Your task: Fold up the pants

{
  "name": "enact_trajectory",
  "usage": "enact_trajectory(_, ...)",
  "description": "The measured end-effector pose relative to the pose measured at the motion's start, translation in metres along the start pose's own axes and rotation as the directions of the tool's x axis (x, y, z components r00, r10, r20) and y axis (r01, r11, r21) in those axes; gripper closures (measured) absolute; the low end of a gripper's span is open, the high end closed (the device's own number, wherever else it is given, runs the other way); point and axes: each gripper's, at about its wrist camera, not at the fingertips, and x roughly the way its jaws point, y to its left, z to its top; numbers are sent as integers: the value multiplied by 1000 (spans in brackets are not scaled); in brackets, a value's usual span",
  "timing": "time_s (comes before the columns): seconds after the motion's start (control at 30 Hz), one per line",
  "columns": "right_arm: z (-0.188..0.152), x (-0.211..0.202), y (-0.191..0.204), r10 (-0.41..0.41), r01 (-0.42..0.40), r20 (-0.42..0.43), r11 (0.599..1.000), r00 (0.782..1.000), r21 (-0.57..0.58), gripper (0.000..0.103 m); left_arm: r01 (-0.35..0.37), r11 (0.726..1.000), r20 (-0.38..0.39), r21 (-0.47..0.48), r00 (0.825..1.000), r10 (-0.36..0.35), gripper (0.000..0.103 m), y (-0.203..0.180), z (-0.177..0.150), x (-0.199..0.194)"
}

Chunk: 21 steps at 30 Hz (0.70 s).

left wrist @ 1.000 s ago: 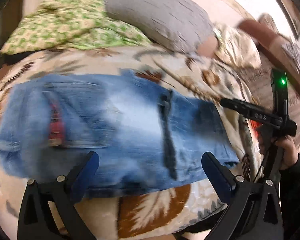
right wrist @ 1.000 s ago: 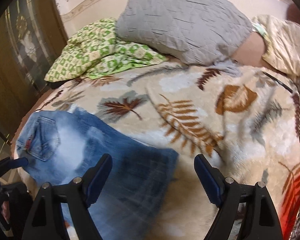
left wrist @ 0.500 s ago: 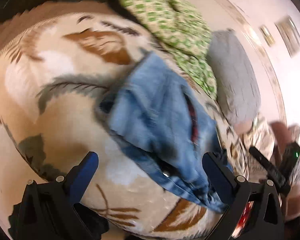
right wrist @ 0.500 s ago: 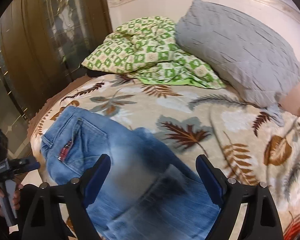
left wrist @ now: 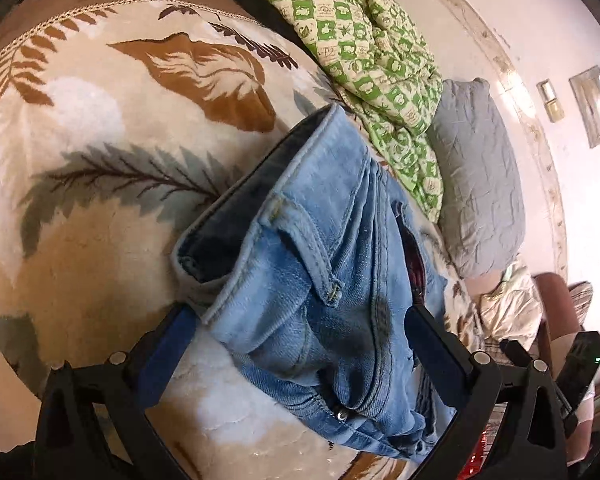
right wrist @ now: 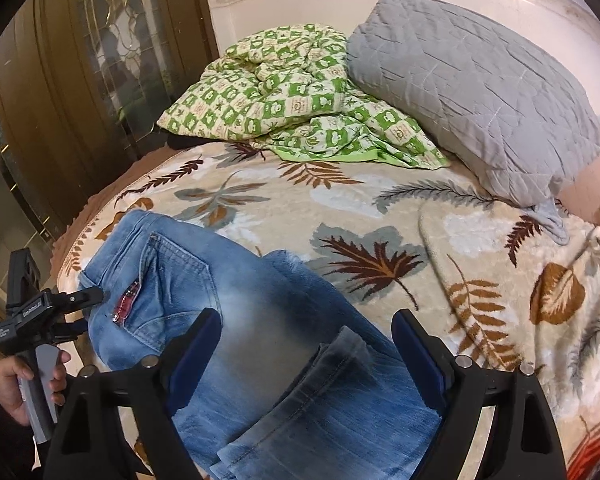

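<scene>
Light blue jeans (right wrist: 260, 300) lie folded lengthwise on the leaf-patterned blanket (right wrist: 380, 208), waist at the left by the bed's edge, back pocket with a red tag facing up. My left gripper (left wrist: 300, 332) is open and low over the waistband (left wrist: 284, 200), whose corner lies between its spread fingers. From the right wrist, the left gripper (right wrist: 86, 312) shows at the waist end, held by a hand (right wrist: 16, 384). My right gripper (right wrist: 306, 336) hangs open above the leg hems (right wrist: 332, 396), which are folded back over the legs. The right gripper (left wrist: 540, 356) shows at the left view's edge.
A green checked quilt (right wrist: 292, 100) and a grey pillow (right wrist: 460, 92) lie at the head of the bed against a pale wall. A brown door with patterned glass (right wrist: 80, 80) stands beyond the bed's left edge. Bare blanket stretches right of the jeans.
The left gripper has rolled and swung down to the waist end, so the waistband now fills its view. The right gripper has turned toward the jeans and then stayed still.
</scene>
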Motion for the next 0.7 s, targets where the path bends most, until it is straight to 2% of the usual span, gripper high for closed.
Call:
enact_trajectory(0.13, 5, 5, 7, 6, -6, -10, 1000, 1000, -9, 14, 40, 999, 12, 3, 999, -40, 0, 5, -2, -2)
enact_trajectory(0.23, 10, 11, 22, 13, -14, -25, 999, 1000, -45, 14, 34, 998, -4, 50, 999, -34, 0, 2, -2, -1)
enact_trajectory(0.27, 12, 14, 28, 12, -14, -33, 998, 999, -60, 14, 19, 998, 3, 63, 1000, -20, 13, 1, -3, -1)
enact_trajectory(0.3, 14, 17, 34, 14, -17, -42, 997, 999, -74, 14, -21, 996, 26, 89, 999, 19, 72, 0, -5, -3)
enact_trajectory(0.33, 15, 20, 39, 16, -21, -51, 996, 999, -85, 14, -44, 995, 20, 86, 999, 42, 73, 5, -6, 0)
enact_trajectory(0.43, 25, 30, 61, 29, -40, -86, 991, 996, -125, 14, 36, 999, 5, 14, 999, -37, 74, 20, -3, 1)
enact_trajectory(0.6, 70, 50, 124, 82, -113, -153, 972, 985, -206, 14, 41, 998, 6, 48, 999, -41, 74, 18, -3, 2)
enact_trajectory(0.7, 99, 68, 165, 82, -132, -194, 956, 978, -261, 14, 52, 997, 7, 53, 999, -52, 73, 20, -3, 3)
